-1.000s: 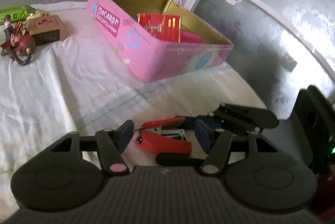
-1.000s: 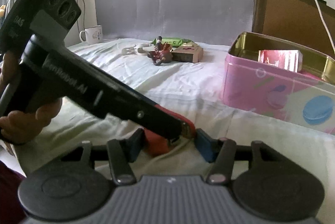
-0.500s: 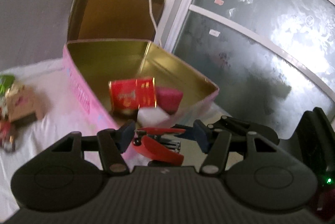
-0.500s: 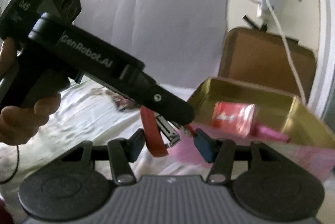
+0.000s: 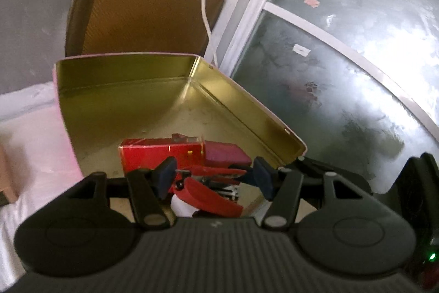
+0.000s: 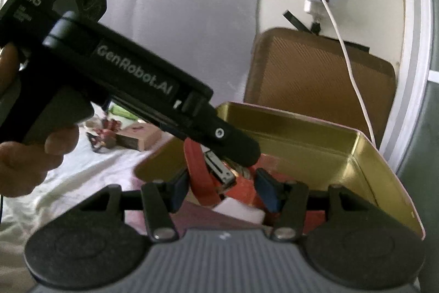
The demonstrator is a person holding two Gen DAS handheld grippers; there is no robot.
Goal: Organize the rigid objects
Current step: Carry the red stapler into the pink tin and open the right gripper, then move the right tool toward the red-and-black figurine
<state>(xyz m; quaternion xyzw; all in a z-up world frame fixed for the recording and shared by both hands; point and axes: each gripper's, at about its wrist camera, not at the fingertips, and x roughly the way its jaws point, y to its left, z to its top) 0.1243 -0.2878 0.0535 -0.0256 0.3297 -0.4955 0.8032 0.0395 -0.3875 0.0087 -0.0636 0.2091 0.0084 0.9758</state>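
Both grippers grip one red stapler (image 5: 211,187) held over the open tin (image 5: 131,90). The left gripper (image 5: 212,178) has its blue pads closed on the stapler's ends, and the right gripper (image 6: 222,187) clamps it across the sides. Only the left wrist view shows the tin's bare gold floor, smooth and reflective, with a red carton (image 5: 162,156) and a magenta block (image 5: 227,156) lying in the near corner under the stapler. Only the right wrist view shows the hand (image 6: 33,158) on the left gripper's matte black handle (lettering visible), and, beyond the tin's left wall, a small cardboard box (image 6: 140,135) and a reddish figure (image 6: 107,135) on wrinkled white cloth (image 6: 90,178). A ribbed brown lid (image 6: 318,73) stands upright behind the tin, with a white cable (image 6: 348,68) hanging across it.
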